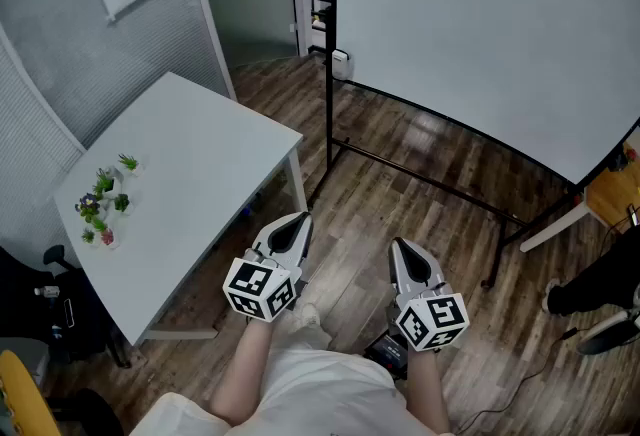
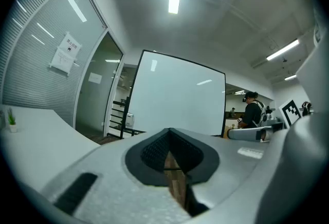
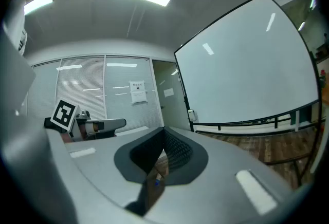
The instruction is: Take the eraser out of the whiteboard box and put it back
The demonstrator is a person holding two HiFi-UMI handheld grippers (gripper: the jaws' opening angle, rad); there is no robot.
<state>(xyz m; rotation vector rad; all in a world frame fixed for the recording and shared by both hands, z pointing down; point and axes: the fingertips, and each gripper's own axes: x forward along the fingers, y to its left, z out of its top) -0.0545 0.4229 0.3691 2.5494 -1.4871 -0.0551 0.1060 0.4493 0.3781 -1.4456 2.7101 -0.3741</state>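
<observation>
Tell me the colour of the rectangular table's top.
Plain white. The rectangular table top shows best in the head view.

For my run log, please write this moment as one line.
left gripper: shut, empty | right gripper: shut, empty | whiteboard: ahead | eraser: not in view

so the whiteboard box (image 1: pixel 341 58) is just a small white thing sitting upright right by the lower left corner of the big whiteboard (image 1: pixel 480 34), around 12 o'clock in the head view, too tiny to see inside
</observation>
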